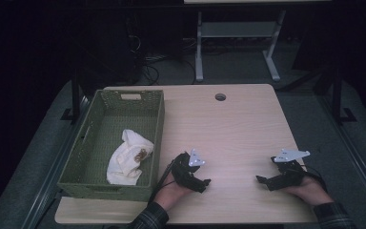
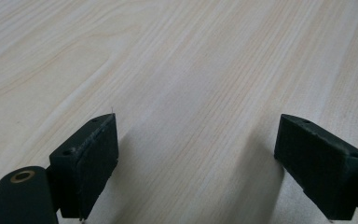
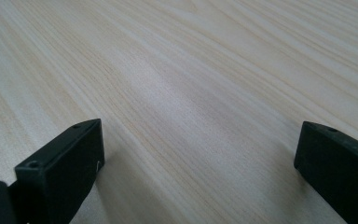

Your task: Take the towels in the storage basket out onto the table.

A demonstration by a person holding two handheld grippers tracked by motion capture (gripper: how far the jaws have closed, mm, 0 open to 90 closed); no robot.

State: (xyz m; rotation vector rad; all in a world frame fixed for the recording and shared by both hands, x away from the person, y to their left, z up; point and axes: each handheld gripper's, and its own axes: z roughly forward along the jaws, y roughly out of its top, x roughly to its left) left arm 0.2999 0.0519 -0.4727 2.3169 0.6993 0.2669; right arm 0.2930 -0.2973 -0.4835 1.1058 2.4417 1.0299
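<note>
In the high view my left gripper [image 1: 205, 183] rests low on the light wooden table [image 1: 233, 124] near its front edge, held by a hand in a plaid sleeve. Its jaws stand wide apart over bare wood in the left gripper view [image 2: 196, 154], nothing between them. My right gripper [image 1: 262, 181] lies at the front right, pointing left toward the other one. Its jaws are also spread open over bare tabletop in the right gripper view [image 3: 198, 163]. A green woven basket [image 1: 157, 129] sits at the table's left side, holding a crumpled white cloth [image 1: 126, 157].
A round cable hole [image 1: 220, 97] is near the table's far edge. Beyond the table stands a grey desk frame [image 1: 238, 33] on a dark floor. A metal rail [image 1: 357, 157] runs along the right side.
</note>
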